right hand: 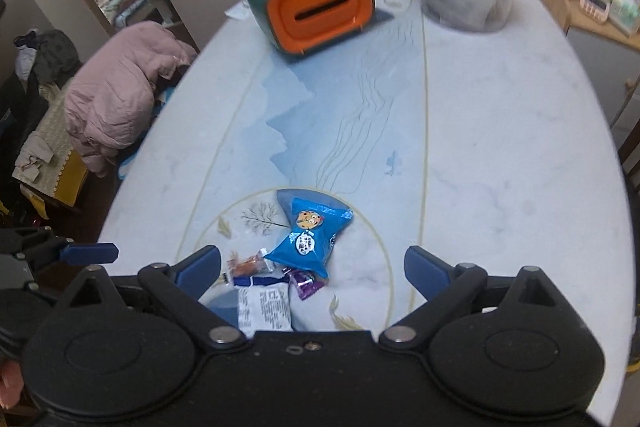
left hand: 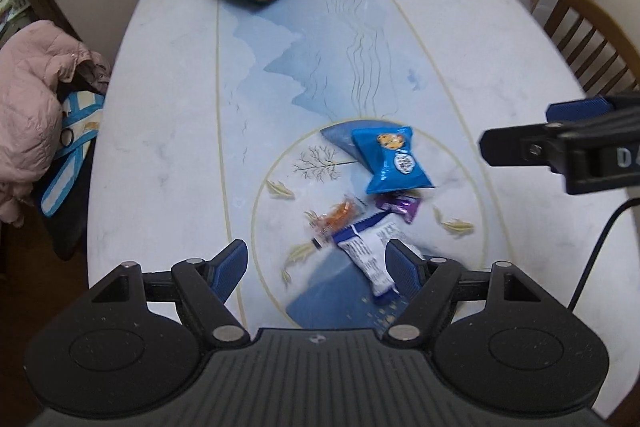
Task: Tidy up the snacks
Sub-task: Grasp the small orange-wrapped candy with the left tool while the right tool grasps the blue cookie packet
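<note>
- Left gripper tilted steeply down over the table, jaws apart, empty.
- Right gripper likewise, jaws apart, nothing gripped.
- Blue snack packet lies flat at table centre, touching purple candy; white wrapper and orange sweet adjacent.

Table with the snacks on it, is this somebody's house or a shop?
Most likely somebody's home, a dining area. The table has a wooden chair beside it, a pink jacket heaped on another seat, and a tissue box holding pens.
</note>
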{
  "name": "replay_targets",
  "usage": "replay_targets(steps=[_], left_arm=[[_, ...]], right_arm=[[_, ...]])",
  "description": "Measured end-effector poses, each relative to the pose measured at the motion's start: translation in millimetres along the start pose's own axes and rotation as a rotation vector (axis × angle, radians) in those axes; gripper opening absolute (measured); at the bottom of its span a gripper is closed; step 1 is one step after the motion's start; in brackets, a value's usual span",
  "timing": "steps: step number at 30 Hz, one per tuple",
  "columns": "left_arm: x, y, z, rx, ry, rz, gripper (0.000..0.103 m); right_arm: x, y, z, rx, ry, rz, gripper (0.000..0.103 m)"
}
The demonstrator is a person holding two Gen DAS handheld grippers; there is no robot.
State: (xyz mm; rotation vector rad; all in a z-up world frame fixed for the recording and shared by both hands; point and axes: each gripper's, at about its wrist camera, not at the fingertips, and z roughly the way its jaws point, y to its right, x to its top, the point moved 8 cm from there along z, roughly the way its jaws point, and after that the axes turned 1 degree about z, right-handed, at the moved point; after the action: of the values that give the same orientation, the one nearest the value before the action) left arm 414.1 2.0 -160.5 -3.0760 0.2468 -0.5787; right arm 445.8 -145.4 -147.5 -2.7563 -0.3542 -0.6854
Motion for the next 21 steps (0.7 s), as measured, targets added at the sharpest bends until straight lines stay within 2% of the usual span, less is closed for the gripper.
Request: replay_targets(steps=[3,9,12,16,21], left_arm=[[6.2,-3.8,23.6,0.010,-0.019,0.017,0.076],[15.4,-4.1,64.6,-0.026,-0.049,0.033,0.075],[14.8,-3.5,82.4,-0.031,-0.074,0.044,0.074],[16.0,-7.9,98.9,-0.044,-0.091,0.005,0.065],[15.6,-2.7,107.3,-0.062,-0.091,0.044,0.062]], right_arm=[[2.2,2.9,28.8,-0.002,-0.039,0.017,0.096],[1.4,7.5,77.0,0.009,-0.120,0.068,0.091],[2.4,6.1,91.8,0.001,-0.136,0.069,0.090],[2.5,5.1,107.2,0.006,-0.153,0.093,0.083],[-0.6,0.9,119.0,0.020,-0.166,0.087,0.077]])
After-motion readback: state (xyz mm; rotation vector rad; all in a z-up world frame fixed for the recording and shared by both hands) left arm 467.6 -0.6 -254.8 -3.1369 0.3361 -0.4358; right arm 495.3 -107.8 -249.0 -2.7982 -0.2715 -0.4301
